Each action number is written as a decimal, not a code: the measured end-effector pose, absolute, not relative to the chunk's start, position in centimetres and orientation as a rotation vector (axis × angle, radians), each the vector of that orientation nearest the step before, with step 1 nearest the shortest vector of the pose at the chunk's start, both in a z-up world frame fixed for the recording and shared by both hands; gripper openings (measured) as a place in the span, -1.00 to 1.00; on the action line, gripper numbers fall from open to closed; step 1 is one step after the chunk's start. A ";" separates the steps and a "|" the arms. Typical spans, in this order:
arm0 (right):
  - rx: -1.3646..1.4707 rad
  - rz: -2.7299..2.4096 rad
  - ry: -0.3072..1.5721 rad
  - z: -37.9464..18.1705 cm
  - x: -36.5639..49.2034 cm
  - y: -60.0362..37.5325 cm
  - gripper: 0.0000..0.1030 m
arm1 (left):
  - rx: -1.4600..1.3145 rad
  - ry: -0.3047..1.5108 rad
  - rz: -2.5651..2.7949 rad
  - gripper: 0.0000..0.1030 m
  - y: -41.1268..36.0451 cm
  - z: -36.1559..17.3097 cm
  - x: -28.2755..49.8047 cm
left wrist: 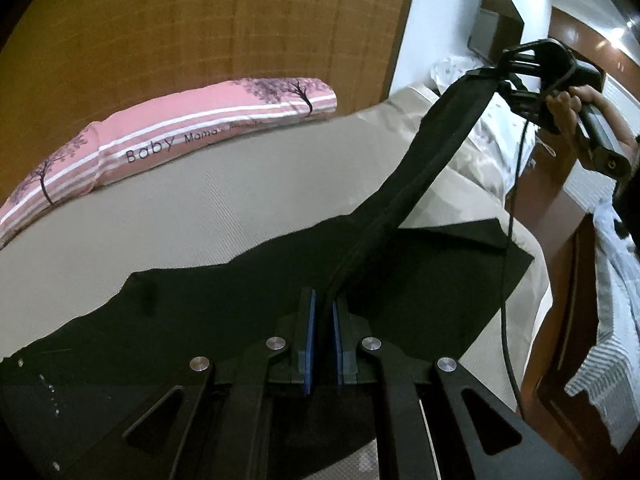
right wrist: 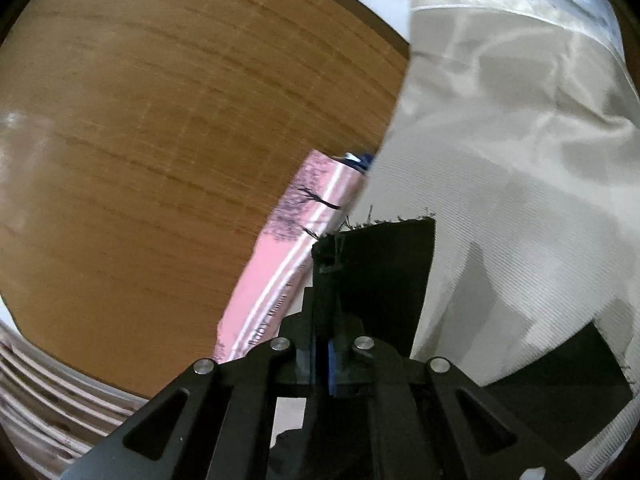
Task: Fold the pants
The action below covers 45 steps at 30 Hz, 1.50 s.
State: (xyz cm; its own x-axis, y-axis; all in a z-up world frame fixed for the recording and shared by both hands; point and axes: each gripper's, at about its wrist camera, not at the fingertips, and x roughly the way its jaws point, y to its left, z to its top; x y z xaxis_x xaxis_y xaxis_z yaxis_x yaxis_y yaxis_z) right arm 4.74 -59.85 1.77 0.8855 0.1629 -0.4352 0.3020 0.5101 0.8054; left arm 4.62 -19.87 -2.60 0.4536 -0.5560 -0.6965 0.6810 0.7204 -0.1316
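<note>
The black pants (left wrist: 224,300) are lying partly on a beige bed (left wrist: 200,204), with one long strip of the cloth rising off the bed and stretching taut between the two tools. The left tool (left wrist: 324,312) is sitting low over the pants, its blue-padded fingers (left wrist: 309,336) closing on the near end of the raised fold, so the cloth is running straight out from between them. In the left wrist view the strip is climbing up and to the right, where the right tool (left wrist: 500,76) is gripping its far end high above the bed's edge. The person's right hand (left wrist: 568,108) is wrapping around that tool's handle, the arm reaching in from the right, and a black cable (left wrist: 510,240) is hanging down from it across the pants.

In the right wrist view the right tool (right wrist: 326,336) is pinching a frayed hem corner of the pants (right wrist: 380,272), which is standing up just past its fingertips; loose threads are showing along the cut edge. A second dark piece of the pants is lying lower right on the bed (right wrist: 500,140).

A pink pillow (left wrist: 160,140) printed with trees and stripes is lying along the far side of the bed, against a wooden headboard (left wrist: 200,32). A striped cloth (left wrist: 608,352) is hanging at the right, beside brown wooden furniture.
</note>
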 end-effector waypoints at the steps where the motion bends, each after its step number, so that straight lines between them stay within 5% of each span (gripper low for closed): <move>1: 1.036 -0.082 0.487 2.3 4.5 -59.7 -0.90 | 0.177 0.788 -0.772 -0.84 -19.9 -2.6 4.5; 27: 0.934 -0.115 0.443 8.2 -2.2 -54.6 -0.90 | 0.091 0.757 -0.820 -0.84 -15.4 -1.0 4.8; 36: 1.026 -0.180 0.592 1.1 -6.9 -53.5 -0.90 | 0.094 0.777 -0.841 -0.84 -15.6 -2.0 4.6; 45: 1.040 0.158 0.698 -3.4 -2.1 -46.8 -0.90 | 0.130 0.827 -0.824 -0.84 -16.1 -4.4 4.2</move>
State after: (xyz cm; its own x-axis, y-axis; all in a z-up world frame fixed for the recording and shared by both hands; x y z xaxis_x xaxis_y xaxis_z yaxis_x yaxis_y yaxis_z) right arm -2.10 -46.76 -3.42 0.7763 0.4365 -0.4549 0.1979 0.5164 0.8332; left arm 4.17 -16.06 -4.41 0.3935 -0.5989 -0.6975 0.6948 0.6906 -0.2010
